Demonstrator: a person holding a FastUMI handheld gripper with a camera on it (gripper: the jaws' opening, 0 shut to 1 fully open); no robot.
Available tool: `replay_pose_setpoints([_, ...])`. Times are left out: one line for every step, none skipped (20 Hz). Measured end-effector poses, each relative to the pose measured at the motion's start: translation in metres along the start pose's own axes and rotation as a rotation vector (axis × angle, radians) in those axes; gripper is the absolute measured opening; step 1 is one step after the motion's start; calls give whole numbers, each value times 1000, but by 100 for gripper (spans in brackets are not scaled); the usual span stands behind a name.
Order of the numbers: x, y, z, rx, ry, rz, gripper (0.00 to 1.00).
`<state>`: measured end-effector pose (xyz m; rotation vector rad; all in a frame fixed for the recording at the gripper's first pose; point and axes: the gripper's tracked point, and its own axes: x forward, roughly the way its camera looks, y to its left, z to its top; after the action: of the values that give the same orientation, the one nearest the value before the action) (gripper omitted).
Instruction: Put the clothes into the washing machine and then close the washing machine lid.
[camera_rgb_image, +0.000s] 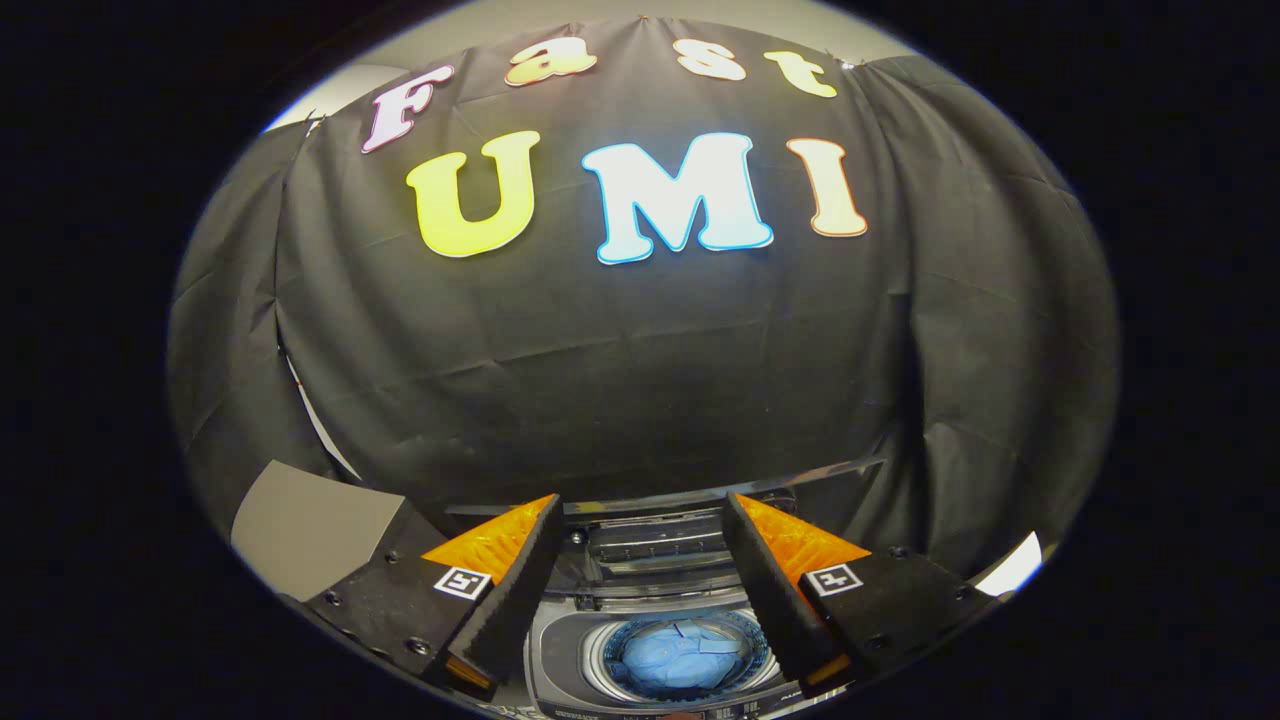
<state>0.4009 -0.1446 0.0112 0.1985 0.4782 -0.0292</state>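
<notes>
The washing machine (560, 650) stands below and between my fingers, seen from above. Its round drum holds a bundle of blue clothes (680, 655). The lid (655, 540) stands raised at the back of the machine, just beyond the fingertips, in front of the black cloth wall. My gripper (645, 510) hovers above the machine, open, with a wide gap and nothing between the fingers.
The black cloth wall (640, 350) rises close behind the machine. A grey panel (310, 520) shows to the left of the left finger. A pale strip of surface (1010, 570) shows to the right.
</notes>
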Motion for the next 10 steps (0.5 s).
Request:
replay_pose_setpoints([6,2,0,-5,3,-1,98])
replay_pose_setpoints([13,3,0,-16,8,-1,98])
replay_pose_setpoints([21,5,-1,-31,9,0,98])
replay_pose_setpoints([30,6,-4,-48,19,0,98])
replay_pose_setpoints([39,7,-5,-59,27,2,98])
replay_pose_setpoints([48,7,-6,-62,37,-1,98])
replay_pose_setpoints([54,6,-7,-57,47,-6,99])
replay_pose_setpoints([61,7,-5,-44,45,-10,99])
replay_pose_setpoints([68,7,-4,-29,45,-12,98])
replay_pose_setpoints([74,9,-3,-14,48,-10,98])
